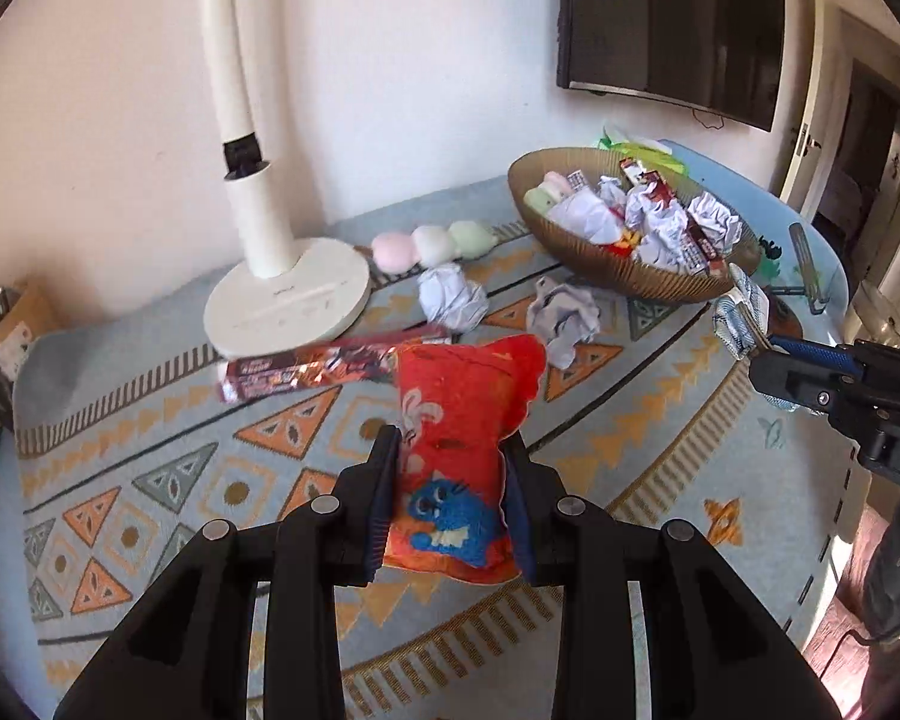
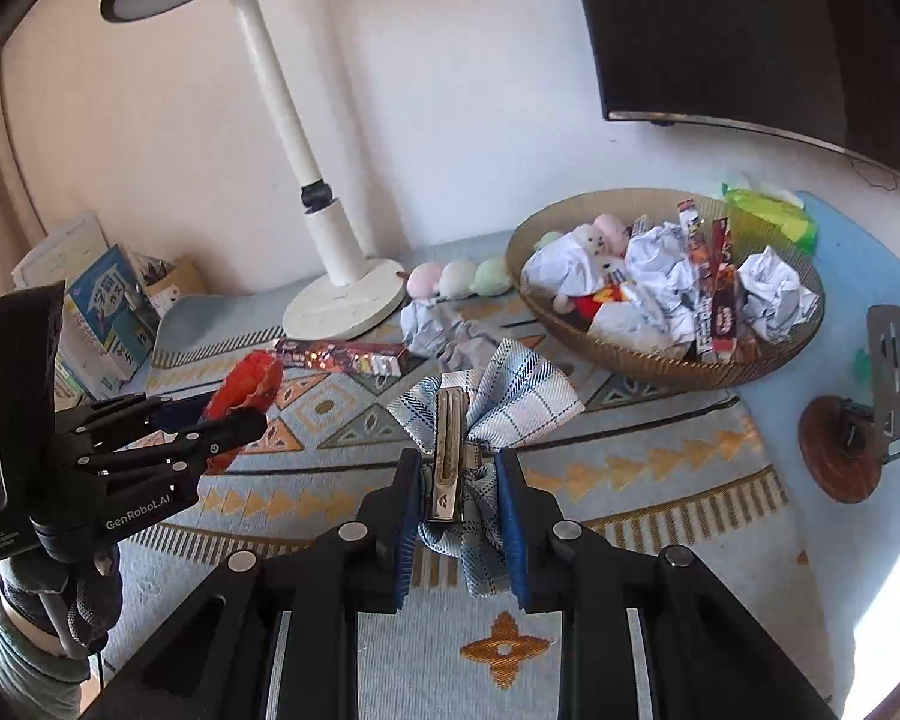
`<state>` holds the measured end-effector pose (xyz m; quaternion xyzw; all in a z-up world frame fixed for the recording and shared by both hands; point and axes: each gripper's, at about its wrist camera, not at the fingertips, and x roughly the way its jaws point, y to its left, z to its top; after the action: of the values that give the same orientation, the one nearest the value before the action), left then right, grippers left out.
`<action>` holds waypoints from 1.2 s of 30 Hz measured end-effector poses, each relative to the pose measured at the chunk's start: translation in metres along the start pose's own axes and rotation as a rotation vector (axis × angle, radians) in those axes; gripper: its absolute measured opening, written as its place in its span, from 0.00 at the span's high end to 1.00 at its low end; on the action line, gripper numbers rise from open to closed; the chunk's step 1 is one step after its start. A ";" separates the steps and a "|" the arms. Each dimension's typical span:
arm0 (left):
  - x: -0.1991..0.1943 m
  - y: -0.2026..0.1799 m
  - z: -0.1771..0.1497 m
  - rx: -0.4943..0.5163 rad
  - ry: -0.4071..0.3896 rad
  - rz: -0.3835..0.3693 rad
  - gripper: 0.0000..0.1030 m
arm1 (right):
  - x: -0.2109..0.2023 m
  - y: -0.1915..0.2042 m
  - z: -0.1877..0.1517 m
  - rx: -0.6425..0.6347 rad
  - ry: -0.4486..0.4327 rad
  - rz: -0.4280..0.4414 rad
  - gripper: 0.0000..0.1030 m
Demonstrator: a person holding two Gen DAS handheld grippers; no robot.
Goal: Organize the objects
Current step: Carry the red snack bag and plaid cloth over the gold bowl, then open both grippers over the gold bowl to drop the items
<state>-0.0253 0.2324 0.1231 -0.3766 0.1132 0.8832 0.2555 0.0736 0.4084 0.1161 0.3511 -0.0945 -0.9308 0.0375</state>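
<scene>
We find the left claw (image 1: 450, 480) closed on a red pouch (image 1: 465, 420), held clear above the desk (image 1: 150, 420). Further right, the right claw (image 2: 459, 498) is clamped on a plaid bow clip (image 2: 492, 402), likewise off the surface. The basket (image 2: 570, 312) at far right already holds crumpled paper and wrappers. We judge both items bound there: carry each over the rim, keep the claws apart, and release low so nothing already inside spills.
</scene>
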 end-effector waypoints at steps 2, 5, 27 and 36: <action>0.004 -0.014 0.024 0.023 -0.026 -0.028 0.72 | -0.014 -0.017 0.017 0.027 -0.053 -0.049 0.77; 0.016 -0.032 0.059 0.044 -0.061 -0.063 0.72 | -0.031 -0.051 0.045 0.101 -0.118 -0.100 0.77; 0.087 -0.051 0.131 -0.076 -0.104 -0.147 0.26 | 0.022 -0.139 0.103 0.240 -0.053 -0.137 0.42; 0.016 0.027 0.037 -0.169 -0.129 -0.018 0.06 | 0.021 -0.049 0.057 0.100 0.019 -0.005 0.27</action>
<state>-0.0718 0.2296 0.1375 -0.3400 0.0180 0.9098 0.2373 0.0198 0.4626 0.1349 0.3617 -0.1397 -0.9216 0.0187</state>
